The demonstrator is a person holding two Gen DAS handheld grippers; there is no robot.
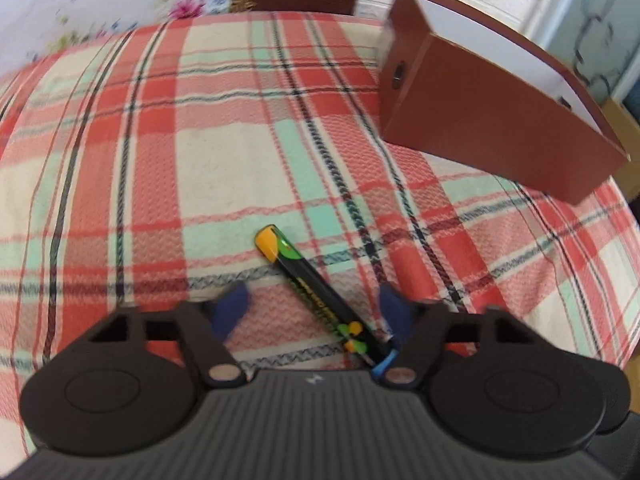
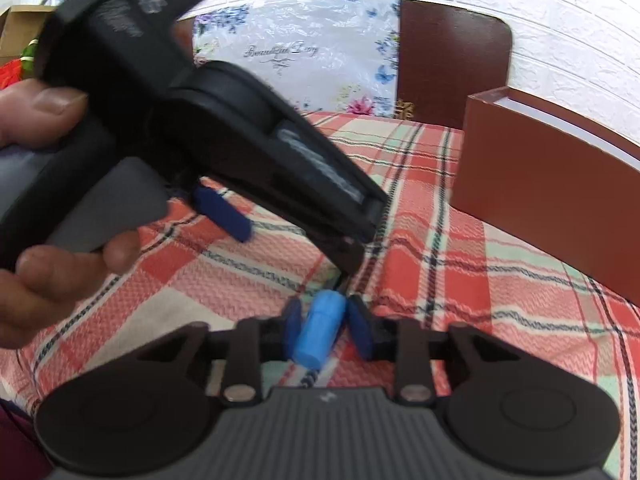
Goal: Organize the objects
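A blue marker (image 2: 319,334) is clamped in the right gripper (image 2: 325,330). The left gripper (image 1: 314,308) is held apart over a black pen (image 1: 316,288) lying on the plaid-covered surface (image 1: 160,160).

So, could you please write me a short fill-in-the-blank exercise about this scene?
1. The black pen lying between the open left gripper's fingers has an ___ cap.
2. The right gripper is closed on a ___ cylinder.
3. The brown box stands on a ___ cloth.

Missing words: orange; blue; plaid.
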